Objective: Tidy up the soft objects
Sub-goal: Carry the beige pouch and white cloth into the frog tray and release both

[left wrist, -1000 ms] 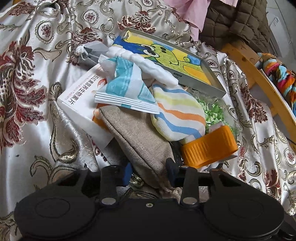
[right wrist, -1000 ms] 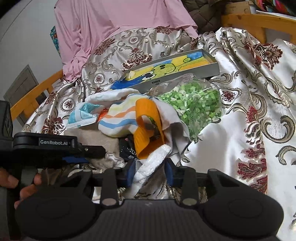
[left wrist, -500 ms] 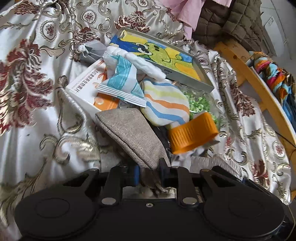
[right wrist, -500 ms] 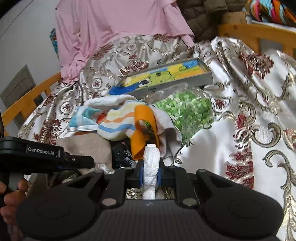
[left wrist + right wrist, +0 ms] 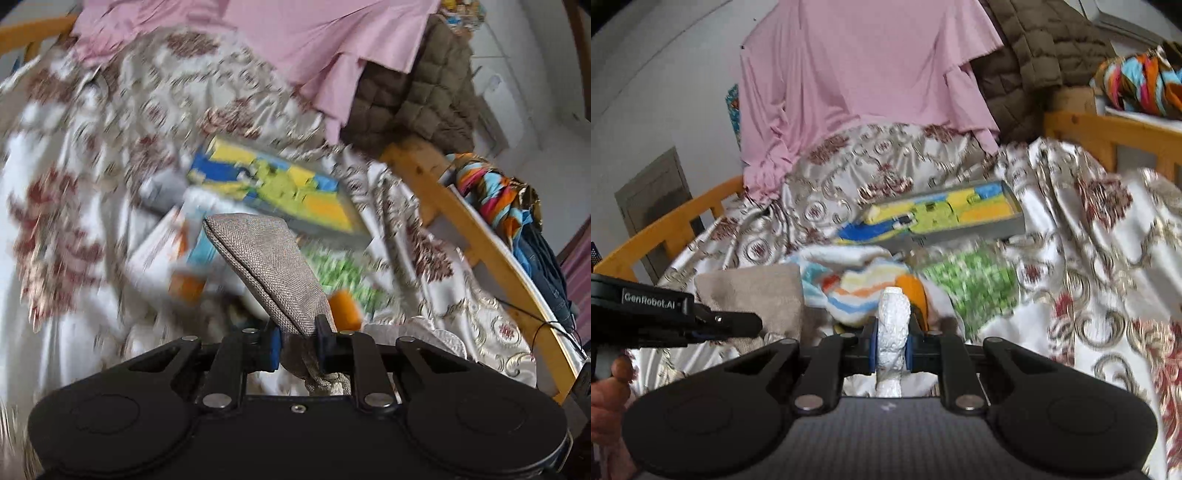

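Note:
My left gripper (image 5: 298,345) is shut on a grey-brown woven pouch (image 5: 267,266) and holds it lifted above the pile. The pouch also shows in the right wrist view (image 5: 753,295), beside the left gripper's body (image 5: 657,314). My right gripper (image 5: 891,349) is shut on a white textured cloth roll (image 5: 893,325) that stands up between the fingers. Behind it lie a striped cloth (image 5: 864,288), an orange band (image 5: 916,291) and a bag of green bits (image 5: 975,277) on the patterned satin bedspread (image 5: 1108,295).
A colourful cartoon box (image 5: 945,218) lies behind the pile. A pink garment (image 5: 864,92) and a brown quilted jacket (image 5: 1027,70) hang at the back. Wooden bed rails (image 5: 476,236) run along the sides, with a colourful scarf (image 5: 495,195) beyond the right one.
My left gripper closed on the pouch and lifted it up out of the pile. My right gripper closed on the white cloth roll and raised it. Both views have tilted upward.

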`<action>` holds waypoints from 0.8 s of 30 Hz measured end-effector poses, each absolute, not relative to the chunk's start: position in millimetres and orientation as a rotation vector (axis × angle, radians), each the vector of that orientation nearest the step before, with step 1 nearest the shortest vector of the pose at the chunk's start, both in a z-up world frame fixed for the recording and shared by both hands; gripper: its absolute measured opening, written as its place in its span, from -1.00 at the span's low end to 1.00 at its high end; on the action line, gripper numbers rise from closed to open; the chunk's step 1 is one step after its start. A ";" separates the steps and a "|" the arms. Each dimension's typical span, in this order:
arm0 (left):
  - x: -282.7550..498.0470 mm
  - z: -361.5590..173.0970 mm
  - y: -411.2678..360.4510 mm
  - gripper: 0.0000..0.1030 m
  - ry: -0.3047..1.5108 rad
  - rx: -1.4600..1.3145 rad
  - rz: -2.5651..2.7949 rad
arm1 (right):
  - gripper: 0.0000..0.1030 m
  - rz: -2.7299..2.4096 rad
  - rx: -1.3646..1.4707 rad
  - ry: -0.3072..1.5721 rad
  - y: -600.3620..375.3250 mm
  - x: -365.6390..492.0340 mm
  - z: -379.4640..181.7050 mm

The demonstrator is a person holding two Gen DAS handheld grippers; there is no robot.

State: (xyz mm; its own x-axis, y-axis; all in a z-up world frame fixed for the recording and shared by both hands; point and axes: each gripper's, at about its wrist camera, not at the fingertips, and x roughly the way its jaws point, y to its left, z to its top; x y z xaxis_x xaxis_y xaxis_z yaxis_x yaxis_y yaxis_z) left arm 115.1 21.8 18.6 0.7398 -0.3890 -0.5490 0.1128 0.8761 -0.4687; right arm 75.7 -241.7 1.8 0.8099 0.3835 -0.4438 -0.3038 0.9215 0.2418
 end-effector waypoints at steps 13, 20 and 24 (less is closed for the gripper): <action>299.1 48.7 1.0 -0.62 0.526 -0.351 -0.304 | -0.71 0.435 0.060 0.398 -229.5 251.1 55.2; 393.4 13.9 -8.1 -0.62 0.534 -0.401 -0.267 | -0.71 0.403 0.147 0.440 -238.1 356.2 29.5; 436.0 -10.1 -15.4 -0.62 0.590 -0.436 -0.259 | -0.71 0.379 0.218 0.491 -248.1 400.6 5.3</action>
State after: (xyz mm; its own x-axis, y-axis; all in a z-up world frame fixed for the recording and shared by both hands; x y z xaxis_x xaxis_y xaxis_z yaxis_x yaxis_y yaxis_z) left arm 436.0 -15.4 -10.1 0.8026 -0.3556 -0.4790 0.1109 0.8778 -0.4660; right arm 400.6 -248.1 5.3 0.8147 0.4035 -0.4165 -0.3004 0.9080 0.2920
